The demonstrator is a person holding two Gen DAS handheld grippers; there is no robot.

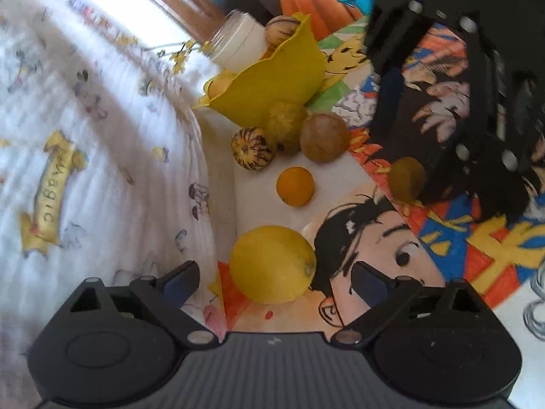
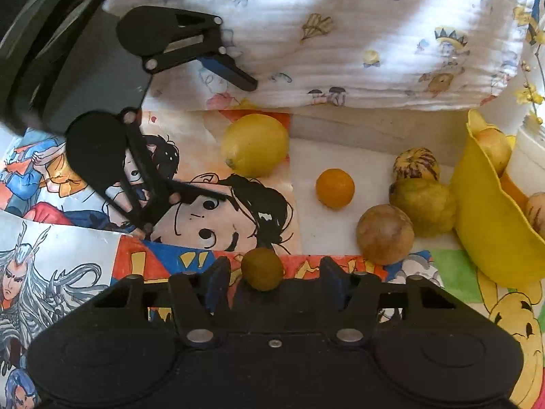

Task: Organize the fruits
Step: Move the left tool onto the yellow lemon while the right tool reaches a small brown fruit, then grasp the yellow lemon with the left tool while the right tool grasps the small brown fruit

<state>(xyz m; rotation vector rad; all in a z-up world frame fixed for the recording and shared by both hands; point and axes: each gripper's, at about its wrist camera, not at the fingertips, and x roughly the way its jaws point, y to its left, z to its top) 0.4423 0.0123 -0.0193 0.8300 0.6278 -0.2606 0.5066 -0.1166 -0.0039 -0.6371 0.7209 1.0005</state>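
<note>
Right gripper (image 2: 272, 281) straddles kiwi (image 2: 262, 268), pads not touching; left gripper (image 1: 272, 284) spread around lemon (image 1: 271, 264). Round fruit may roll away off-centre.

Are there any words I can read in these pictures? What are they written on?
"Magic": on a yellow ribbon banner printed on the white cloth; the right wrist view shows it upside down.
The yellow marks on the cartoon drawings are too cut off to read.
Nothing else has words.
</note>
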